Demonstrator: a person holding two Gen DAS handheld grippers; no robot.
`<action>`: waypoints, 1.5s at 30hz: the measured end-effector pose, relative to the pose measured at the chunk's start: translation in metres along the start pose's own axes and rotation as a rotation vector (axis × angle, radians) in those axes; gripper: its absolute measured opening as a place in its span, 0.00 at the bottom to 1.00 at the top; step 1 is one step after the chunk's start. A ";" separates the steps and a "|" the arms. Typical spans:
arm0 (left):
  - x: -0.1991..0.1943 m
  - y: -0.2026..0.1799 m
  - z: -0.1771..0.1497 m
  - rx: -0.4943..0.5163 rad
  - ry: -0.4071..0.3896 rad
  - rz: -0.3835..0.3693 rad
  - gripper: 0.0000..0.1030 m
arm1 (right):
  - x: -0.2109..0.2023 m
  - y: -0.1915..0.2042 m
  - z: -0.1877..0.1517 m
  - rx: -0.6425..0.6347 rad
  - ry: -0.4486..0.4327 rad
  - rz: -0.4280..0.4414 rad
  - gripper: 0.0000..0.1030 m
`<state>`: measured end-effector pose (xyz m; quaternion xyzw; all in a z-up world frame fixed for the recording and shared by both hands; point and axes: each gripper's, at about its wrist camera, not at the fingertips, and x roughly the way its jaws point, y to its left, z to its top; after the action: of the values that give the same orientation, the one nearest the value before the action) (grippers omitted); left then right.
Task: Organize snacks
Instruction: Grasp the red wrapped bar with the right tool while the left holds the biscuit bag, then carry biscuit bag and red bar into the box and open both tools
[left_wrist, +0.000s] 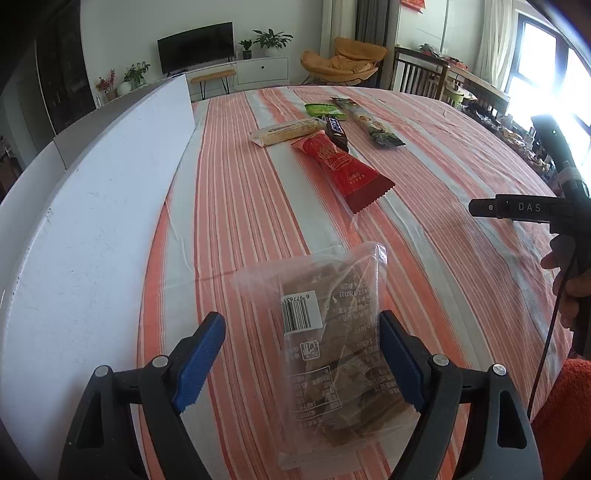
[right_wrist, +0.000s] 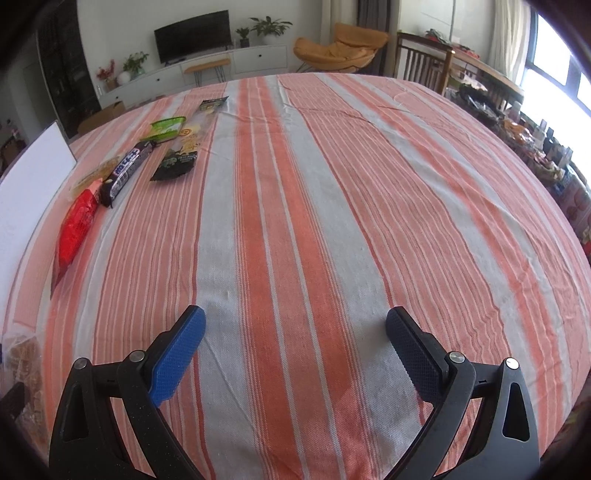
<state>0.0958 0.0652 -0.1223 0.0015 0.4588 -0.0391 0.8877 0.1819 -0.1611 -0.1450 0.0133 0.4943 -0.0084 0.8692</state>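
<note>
A clear packet of brown snacks (left_wrist: 332, 354) is laid on the striped counter (left_wrist: 443, 184) between the wide jaws of the left gripper (left_wrist: 303, 363), seemingly released. Five other snacks, the red packet (left_wrist: 341, 168) among them, are clustered farther off, presumably unsorted. The right gripper (right_wrist: 295, 352) is held wide, empty.

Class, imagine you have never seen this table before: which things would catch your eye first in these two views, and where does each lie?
First, the clear packet of brown snacks, lying on the striped tablecloth between the open fingers of the left gripper. Next, the red wrapper at the near end of a cluster of snacks further up the table. The right gripper hangs open over bare cloth.
</note>
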 end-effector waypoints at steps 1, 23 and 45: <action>0.000 0.000 -0.001 -0.003 -0.001 -0.003 0.80 | -0.002 0.004 0.009 0.016 0.044 0.058 0.96; -0.015 0.016 -0.009 -0.125 0.006 -0.188 0.36 | 0.022 0.154 0.072 -0.161 0.201 0.224 0.17; -0.157 0.088 0.045 -0.349 -0.280 -0.452 0.35 | -0.111 0.097 -0.006 0.025 0.005 0.621 0.10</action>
<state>0.0481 0.1615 0.0290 -0.2581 0.3206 -0.1561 0.8979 0.1230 -0.0637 -0.0509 0.1743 0.4687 0.2516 0.8287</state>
